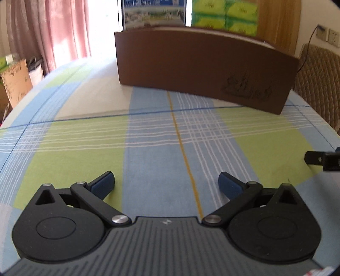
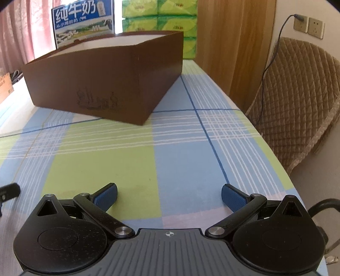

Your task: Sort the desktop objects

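A brown open-topped box (image 1: 201, 70) with a dark ship drawing on its front stands at the far side of the table; the right wrist view shows the same box (image 2: 106, 78) from its corner, its inside hidden by the walls. My left gripper (image 1: 166, 183) hovers low over the checked tablecloth, open, nothing between its blue pads (image 1: 103, 184). My right gripper (image 2: 169, 196) is likewise open and holds nothing. A black part of the right gripper (image 1: 323, 159) shows at the right edge of the left wrist view. No loose desktop objects are visible.
The blue, green and white checked tablecloth (image 2: 148, 138) covers the table. A quilted beige chair (image 2: 297, 102) stands beside the table's right edge. A milk carton box (image 2: 84, 21) and green tissue packs (image 2: 161, 19) rise behind the brown box. Pink curtains (image 1: 53, 31) hang at the left.
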A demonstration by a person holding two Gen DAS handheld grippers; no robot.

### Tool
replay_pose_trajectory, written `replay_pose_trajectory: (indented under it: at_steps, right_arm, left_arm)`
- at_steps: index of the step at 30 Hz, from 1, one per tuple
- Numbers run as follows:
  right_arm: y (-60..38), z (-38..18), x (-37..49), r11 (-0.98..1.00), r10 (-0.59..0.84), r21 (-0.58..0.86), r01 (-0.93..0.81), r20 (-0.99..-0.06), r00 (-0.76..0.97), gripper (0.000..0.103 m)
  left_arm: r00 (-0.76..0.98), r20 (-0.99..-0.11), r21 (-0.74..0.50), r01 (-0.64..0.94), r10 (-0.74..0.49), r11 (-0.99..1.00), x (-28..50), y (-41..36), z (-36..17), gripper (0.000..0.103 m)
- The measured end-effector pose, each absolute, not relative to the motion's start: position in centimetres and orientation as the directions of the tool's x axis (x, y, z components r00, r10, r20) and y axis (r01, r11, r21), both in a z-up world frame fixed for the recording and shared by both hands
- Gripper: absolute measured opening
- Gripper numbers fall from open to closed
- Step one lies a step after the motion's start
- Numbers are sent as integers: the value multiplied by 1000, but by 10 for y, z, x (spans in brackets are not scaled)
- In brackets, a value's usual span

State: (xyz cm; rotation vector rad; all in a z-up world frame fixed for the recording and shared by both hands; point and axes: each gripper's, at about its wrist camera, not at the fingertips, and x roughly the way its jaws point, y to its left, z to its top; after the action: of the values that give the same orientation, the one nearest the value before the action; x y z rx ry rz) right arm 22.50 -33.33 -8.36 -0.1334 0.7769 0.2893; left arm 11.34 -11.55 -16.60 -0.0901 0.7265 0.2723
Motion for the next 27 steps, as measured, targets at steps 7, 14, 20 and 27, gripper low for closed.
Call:
replay_pose_trajectory:
  at_steps: [7,14,20,27]
  right_arm:
    - [-332,-89,221,957,207,-17,-290,-661,721,101]
    - [-329,-90,224,958,204,-21,-287,-653,730,101]
    - [-329,-90,225,957,204,-22,-288,-653,730,101]
    - [-329,-90,225,957,204,-22,-288,-652,730,101]
  left_arm:
    - [721,-663,5,-265,202,964,111,-115,-166,103]
    - [722,-662,5,-265,202,964,110,-116,-165,103]
    - [722,-662,5,-265,202,964,109,-115,-165,103]
    - [722,-661,4,-265,202,964,108,-115,-165,103]
